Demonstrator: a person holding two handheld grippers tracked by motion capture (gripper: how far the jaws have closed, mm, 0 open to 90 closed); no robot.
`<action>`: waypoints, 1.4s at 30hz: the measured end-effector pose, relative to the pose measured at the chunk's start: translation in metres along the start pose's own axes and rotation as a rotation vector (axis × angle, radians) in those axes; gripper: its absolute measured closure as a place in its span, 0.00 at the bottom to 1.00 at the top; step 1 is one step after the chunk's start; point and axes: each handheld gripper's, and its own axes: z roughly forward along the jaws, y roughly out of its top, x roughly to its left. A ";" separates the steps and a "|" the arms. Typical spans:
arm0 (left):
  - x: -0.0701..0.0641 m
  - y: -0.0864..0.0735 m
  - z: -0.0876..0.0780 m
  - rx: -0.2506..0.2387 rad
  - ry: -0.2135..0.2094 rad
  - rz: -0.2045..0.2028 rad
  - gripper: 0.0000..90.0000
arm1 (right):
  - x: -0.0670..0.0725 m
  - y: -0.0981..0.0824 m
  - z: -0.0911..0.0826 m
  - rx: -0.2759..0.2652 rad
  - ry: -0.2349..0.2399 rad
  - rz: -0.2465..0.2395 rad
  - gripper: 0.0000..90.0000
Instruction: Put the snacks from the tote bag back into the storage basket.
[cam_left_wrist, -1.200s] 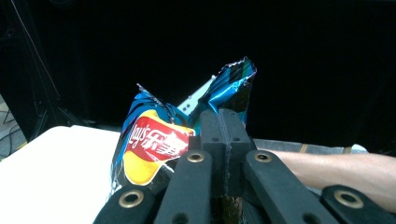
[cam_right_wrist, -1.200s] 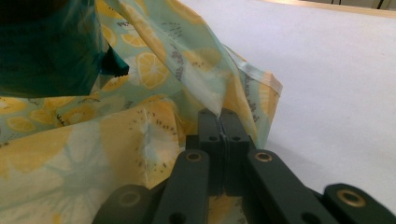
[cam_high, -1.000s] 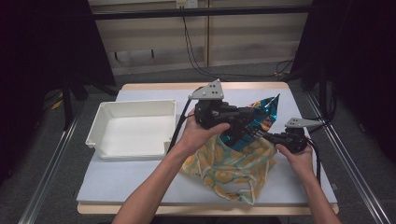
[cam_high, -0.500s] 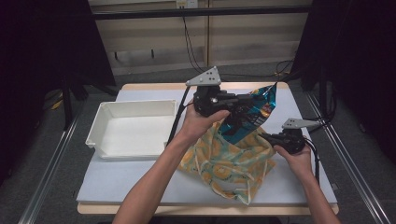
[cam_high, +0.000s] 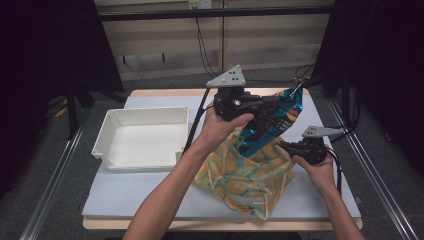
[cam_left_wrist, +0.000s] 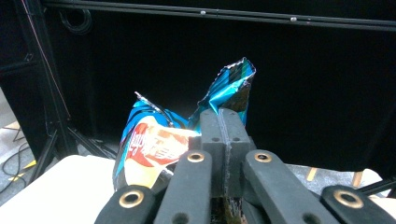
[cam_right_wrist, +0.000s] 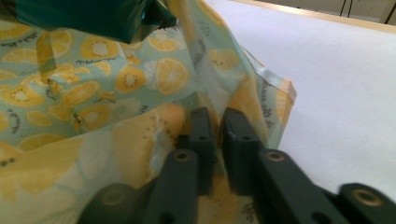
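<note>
Dark curtains ring the white counter (cam_high: 150, 200). Left claw (cam_high: 260, 116) pinches a crinkly, light chip packet (cam_high: 272, 120) near its top, held above the soft lemon-print bag (cam_high: 240, 175), whose limp rim the right claw (cam_high: 285, 147) grips; slippery foil is best held by its seam.

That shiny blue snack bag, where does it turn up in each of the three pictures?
High view: the blue chip bag is right of centre, lifted above the fruit-print bag.
Left gripper view: centre, pinched between the fingers.
Right gripper view: its dark underside at the top left.
Shared landmark: the fruit-print bag.
</note>
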 end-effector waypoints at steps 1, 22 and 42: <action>0.001 0.001 -0.001 0.002 0.005 -0.002 1.00 | 0.000 0.000 0.000 0.001 0.001 0.000 0.86; 0.001 0.024 -0.016 -0.076 0.040 0.013 1.00 | 0.007 0.006 0.000 -0.005 0.031 -0.023 0.83; 0.012 0.027 -0.084 -0.151 0.146 -0.002 1.00 | 0.010 0.008 -0.005 -0.028 0.060 -0.012 0.69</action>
